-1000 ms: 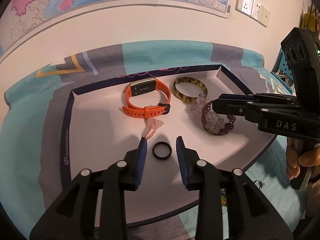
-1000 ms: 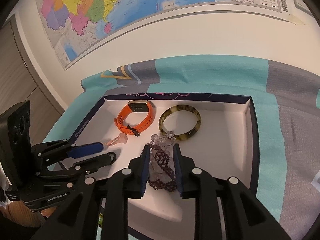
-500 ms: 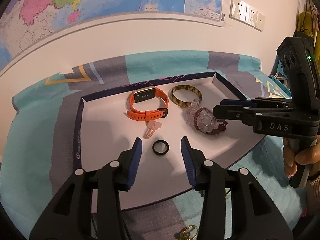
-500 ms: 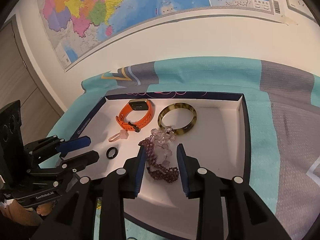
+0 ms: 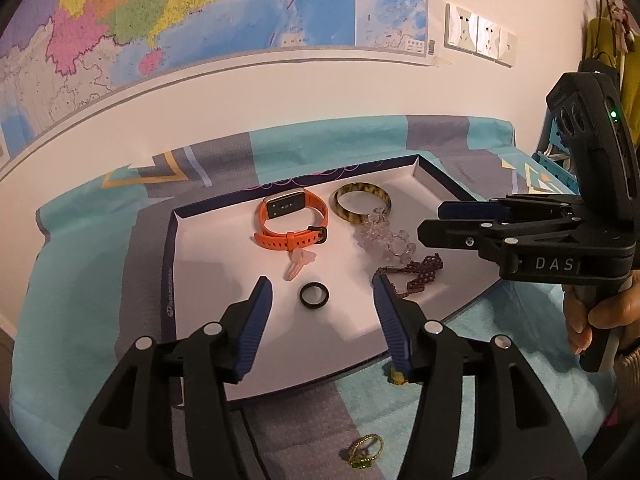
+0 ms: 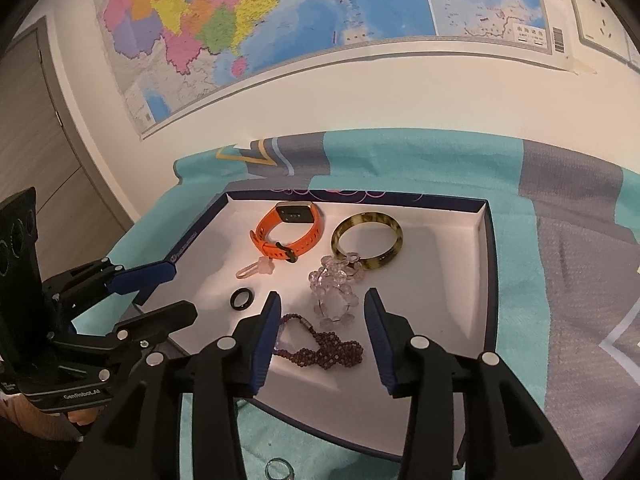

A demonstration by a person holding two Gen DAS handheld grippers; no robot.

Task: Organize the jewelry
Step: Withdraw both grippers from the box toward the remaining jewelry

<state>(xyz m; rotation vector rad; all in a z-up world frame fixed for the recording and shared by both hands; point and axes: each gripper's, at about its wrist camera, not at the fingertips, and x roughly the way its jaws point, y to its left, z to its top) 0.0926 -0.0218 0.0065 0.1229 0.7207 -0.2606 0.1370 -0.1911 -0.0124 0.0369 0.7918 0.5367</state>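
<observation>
The white tray (image 5: pixel 208 264) with dark walls lies on my teal and grey cloth (image 6: pixel 400 160). In it, far side, sit the orange watch (image 5: pixel 294 220) and, right of it, the tortoiseshell bangle (image 5: pixel 362 202). My left tongs (image 5: pixel 322 300) gape empty over the black ring (image 5: pixel 315 295). My right tongs (image 6: pixel 322 314), jaws just opening too, hold nothing; the purple bead chain (image 6: pixel 324 350) lies between them, the clear bead bracelet (image 6: pixel 334 292) beyond. Near me, off the tray, a small gold-green piece (image 5: pixel 365 450), perhaps a ring.

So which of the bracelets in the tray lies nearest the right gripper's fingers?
The dark purple beaded bracelet, lying loose between the open right gripper; the clear crystal one and tortoiseshell bangle sit further back.
</observation>
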